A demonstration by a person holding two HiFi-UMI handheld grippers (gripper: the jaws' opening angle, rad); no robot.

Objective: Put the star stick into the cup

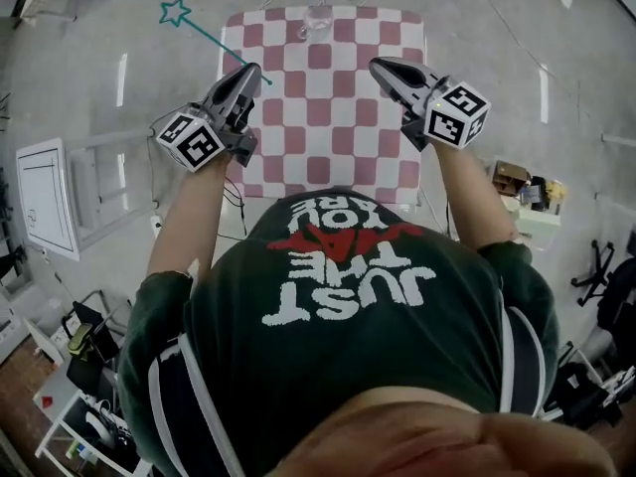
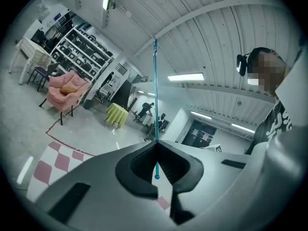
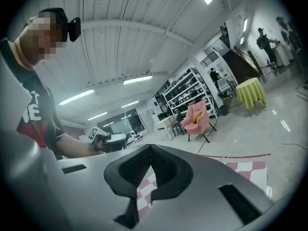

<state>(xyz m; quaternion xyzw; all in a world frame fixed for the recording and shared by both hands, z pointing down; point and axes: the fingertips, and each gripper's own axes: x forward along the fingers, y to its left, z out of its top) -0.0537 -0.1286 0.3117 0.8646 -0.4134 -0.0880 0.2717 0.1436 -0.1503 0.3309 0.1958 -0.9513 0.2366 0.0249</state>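
Note:
A thin teal star stick (image 1: pixel 214 41) slants up and left from my left gripper (image 1: pixel 257 71), its star (image 1: pixel 175 12) out over the floor beyond the table's left edge. In the left gripper view the stick (image 2: pixel 155 90) rises straight up out of the shut jaws, its small ball end showing just behind them. A clear cup (image 1: pixel 316 21) stands at the far edge of the red-and-white checked table (image 1: pixel 328 117). My right gripper (image 1: pixel 377 65) hovers over the table's right side, shut with nothing in it; in the right gripper view its jaws meet at the tip.
A white cabinet (image 1: pixel 45 197) stands on the floor at the left, and a cart with boxes (image 1: pixel 527 192) at the right. A pink armchair (image 2: pixel 67 88), a yellow-draped table (image 2: pixel 117 114) and shelving (image 2: pixel 84 49) lie further out in the room.

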